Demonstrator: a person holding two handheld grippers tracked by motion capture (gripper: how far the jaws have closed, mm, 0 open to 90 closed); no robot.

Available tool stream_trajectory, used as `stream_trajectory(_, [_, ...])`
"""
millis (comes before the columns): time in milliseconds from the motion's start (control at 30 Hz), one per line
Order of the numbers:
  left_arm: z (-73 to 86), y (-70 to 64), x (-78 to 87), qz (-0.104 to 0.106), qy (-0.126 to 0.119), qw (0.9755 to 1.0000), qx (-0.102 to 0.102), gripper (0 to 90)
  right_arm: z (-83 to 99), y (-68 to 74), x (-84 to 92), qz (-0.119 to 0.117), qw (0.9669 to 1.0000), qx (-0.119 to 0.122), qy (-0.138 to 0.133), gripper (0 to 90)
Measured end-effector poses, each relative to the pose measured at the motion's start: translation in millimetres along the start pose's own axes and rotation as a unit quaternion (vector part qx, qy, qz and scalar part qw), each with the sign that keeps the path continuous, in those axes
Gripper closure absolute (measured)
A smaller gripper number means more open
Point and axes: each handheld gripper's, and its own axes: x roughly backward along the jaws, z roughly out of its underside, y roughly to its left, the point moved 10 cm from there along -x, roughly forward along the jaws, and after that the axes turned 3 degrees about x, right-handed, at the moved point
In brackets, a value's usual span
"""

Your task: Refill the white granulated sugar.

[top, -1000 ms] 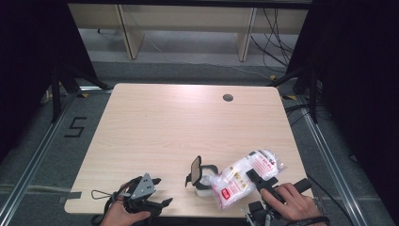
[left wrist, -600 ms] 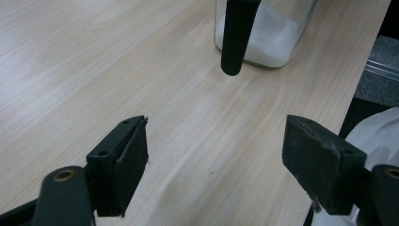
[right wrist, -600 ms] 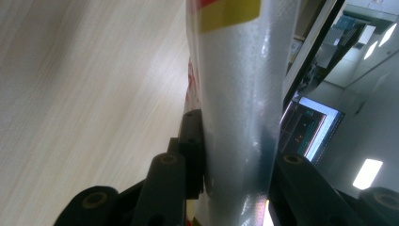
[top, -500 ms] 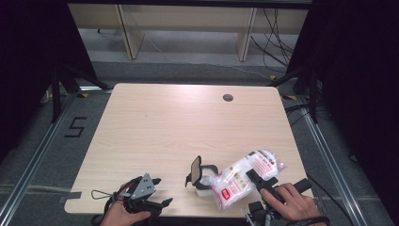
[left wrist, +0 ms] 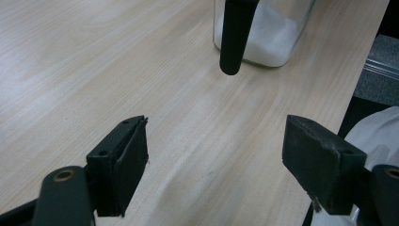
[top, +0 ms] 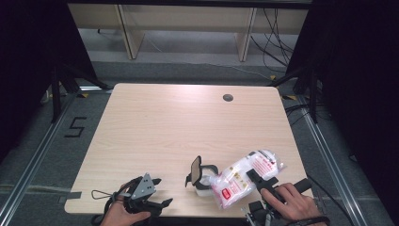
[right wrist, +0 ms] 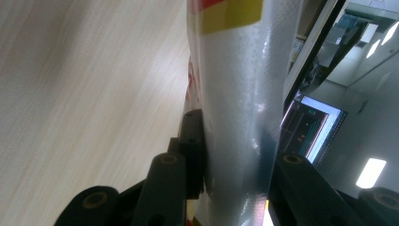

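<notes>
Right gripper (top: pixel 256 181) clamped on white plastic bag (top: pixel 244 176), tilted toward glass jar (top: pixel 203 182). Left gripper (top: pixel 157 193) rests on table (top: pixel 179 127), jaws apart, nothing between them.

Left gripper (top: pixel 157 192): black body, grey three-cornered plate on top, thin looped cable trailing to one side. Jaws: two black blocks with flat pads, each on a rounded black arm with a brass-coloured pivot hole. Right gripper (top: pixel 258 177): black, long bar-shaped handle, arms with round pivot holes and small screw holes. Right hand (top: pixel 289 202): dark wristband.
</notes>
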Motion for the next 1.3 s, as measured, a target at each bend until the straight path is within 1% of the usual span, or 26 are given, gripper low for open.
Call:
stream_trajectory(67, [-0.2,-0.8,-0.2,0.002,-0.002,1.0,0.004,22.7,0.0,-0.3,-0.1,0.001,1.0,0.0,0.0,74.0])
stream_trajectory(100, [-0.4,-1.6,-0.2,0.004,-0.003,1.0,0.005,22.7,-0.7,0.6,-0.5,0.002,1.0,-0.008,-0.002,74.0])
stream_trajectory(167, [-0.5,-1.6,-0.1,0.004,-0.003,1.0,0.006,22.7,0.1,0.0,0.0,0.001,1.0,0.0,0.0,74.0])
stream_trajectory(533, [-0.5,-1.5,-0.2,0.004,-0.003,1.0,0.006,22.7,-0.2,-0.5,0.0,0.004,1.0,0.0,0.0,74.2])
stream_trajectory(700, [-0.4,-1.6,-0.3,0.004,-0.003,1.0,0.006,22.6,0.0,-0.3,0.0,0.0,1.0,0.001,0.0,74.2])
stream_trajectory(733, [-0.4,-1.6,-0.3,0.004,-0.003,1.0,0.006,22.7,-0.7,0.4,-0.4,0.002,0.9999,-0.01,-0.002,74.2])
stream_trajectory(767, [-0.4,-1.5,-0.2,0.004,-0.003,1.0,0.006,22.7,0.1,-0.4,0.0,0.0,1.0,-0.002,0.001,74.2])
stream_trajectory(800, [-0.4,-1.6,-0.2,0.005,-0.003,1.0,0.007,22.7,0.3,-0.5,0.2,-0.001,1.0,0.0,0.001,74.2])
stream_trajectory(967, [-0.5,-1.5,-0.2,0.004,-0.003,1.0,0.006,22.6,0.5,-0.7,0.3,0.0,1.0,0.001,0.001,74.2])
stream_trajectory(1033, [-0.5,-1.4,-0.1,0.004,-0.003,1.0,0.006,22.7,0.6,-0.8,0.4,0.0,1.0,0.001,0.001,74.2])
stream_trajectory(1100, [-0.4,-1.4,-0.2,0.004,-0.003,1.0,0.006,22.7,2.1,1.1,1.6,-0.002,0.9999,-0.009,0.008,74.2])
stream_trajectory(1133, [-0.4,-1.5,-0.1,0.004,-0.003,1.0,0.006,22.7,2.3,0.7,1.7,-0.004,1.0,-0.003,0.008,74.3])
stream_trajectory(1200, [-0.6,-1.5,-0.1,0.004,-0.003,1.0,0.006,22.7,2.8,0.5,2.2,-0.004,0.9999,-0.002,0.009,74.3])
stream_trajectory(1233, [-0.4,-0.7,0.0,0.002,-0.002,1.0,0.004,22.7,2.2,-0.5,1.9,-0.004,1.0,0.006,0.005,74.3])
stream_trajectory(1300, [-0.4,-0.5,0.1,0.001,-0.002,1.0,0.004,22.6,2.3,-0.9,2.0,-0.003,0.9999,0.008,0.005,74.3])
